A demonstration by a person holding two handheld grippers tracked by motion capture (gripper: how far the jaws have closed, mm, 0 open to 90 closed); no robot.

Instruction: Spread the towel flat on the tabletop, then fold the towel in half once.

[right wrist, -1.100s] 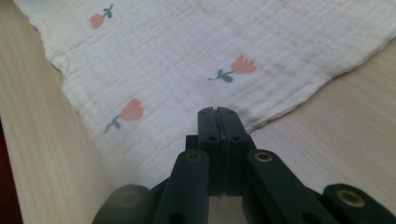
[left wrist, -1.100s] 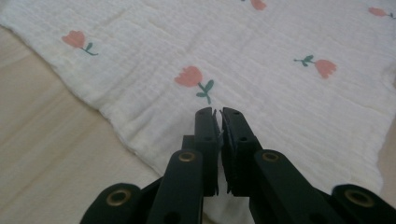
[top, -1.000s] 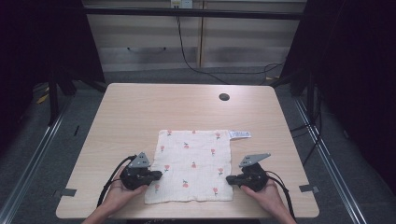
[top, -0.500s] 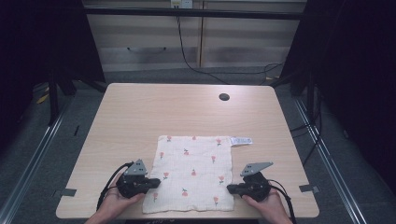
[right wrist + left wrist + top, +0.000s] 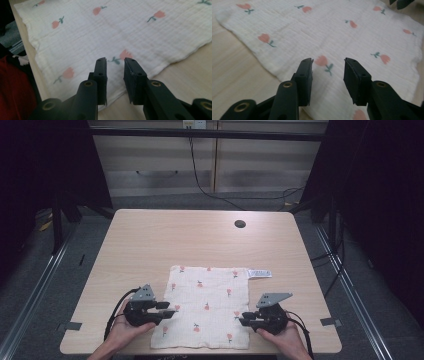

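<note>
A white cloth (image 5: 207, 302) printed with small pink flowers lies flat on the wooden table (image 5: 150, 245), its near edge at the table's front edge. My left gripper (image 5: 171, 310) rests at the cloth's left edge and points right. Its jaws have just been opening and stand apart over the fabric (image 5: 287, 27), gripping nothing. My right gripper (image 5: 242, 318) sits at the cloth's right edge and points left. Its jaws have also just been opening, with a narrow gap over the cloth (image 5: 100, 32) and nothing pinched. In their own views the left gripper (image 5: 328, 66) and right gripper (image 5: 115, 62) hover just above the fabric.
A white label (image 5: 260, 273) sticks out from the cloth's far right corner. A dark round hole (image 5: 240, 224) sits in the table's far part. Tape marks (image 5: 73, 325) lie at the front corners. Cables trail from both grippers over the front edge.
Both grippers drew the cloth toward the table's front edge. Then both sets of jaws opened and let go of its side edges.
</note>
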